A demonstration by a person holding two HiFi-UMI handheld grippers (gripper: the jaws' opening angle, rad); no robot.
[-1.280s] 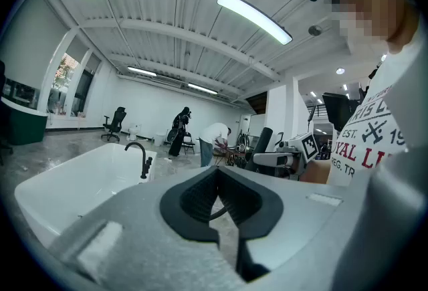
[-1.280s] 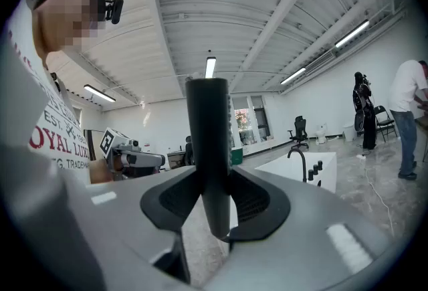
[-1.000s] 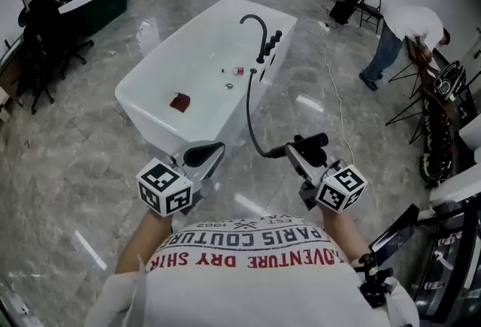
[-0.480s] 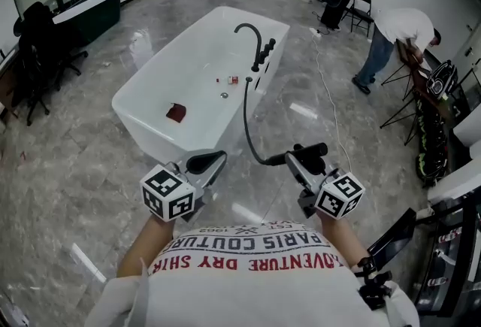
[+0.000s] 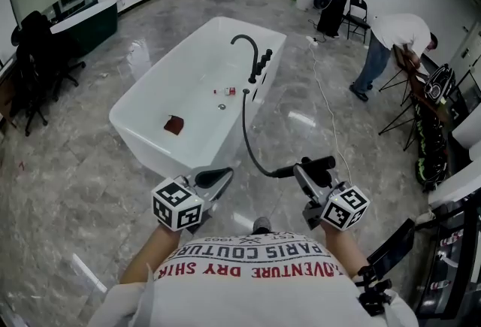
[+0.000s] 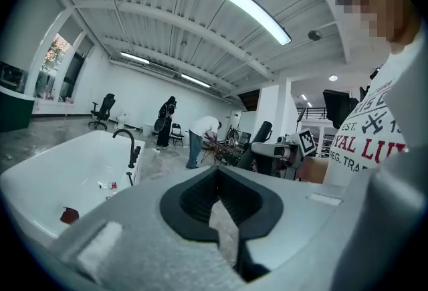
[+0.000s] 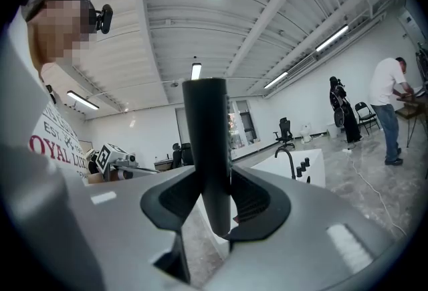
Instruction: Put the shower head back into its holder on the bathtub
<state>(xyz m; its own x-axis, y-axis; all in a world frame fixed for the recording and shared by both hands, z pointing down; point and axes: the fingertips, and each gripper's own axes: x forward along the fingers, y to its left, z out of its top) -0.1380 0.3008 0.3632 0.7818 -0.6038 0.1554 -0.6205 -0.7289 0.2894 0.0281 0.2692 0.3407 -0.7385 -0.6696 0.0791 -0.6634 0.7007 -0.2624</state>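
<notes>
A white bathtub (image 5: pixel 150 104) stands on the marble floor ahead, with a black arched faucet (image 5: pixel 248 47) and knobs on its right rim. From that rim a black hose (image 5: pixel 248 134) curves down to the black shower head handle (image 5: pixel 317 163). My right gripper (image 5: pixel 304 166) is shut on that handle, which stands upright between the jaws (image 7: pixel 208 149) in the right gripper view. My left gripper (image 5: pixel 224 174) is shut and empty, held level near the tub's near end. The left gripper view shows the tub (image 6: pixel 60 172) and faucet (image 6: pixel 127 144) beyond the closed jaws.
A dark red object (image 5: pixel 174 124) and small items (image 5: pixel 229 91) lie inside the tub. A person (image 5: pixel 391 36) bends over stands at the right. Office chairs (image 5: pixel 45 55) stand at the left, and a white cable (image 5: pixel 327 104) runs across the floor to the right of the tub.
Both grippers sit lower in the head view, the left one also a little to the right. The tub sits higher in the view. The right gripper still holds the handle.
</notes>
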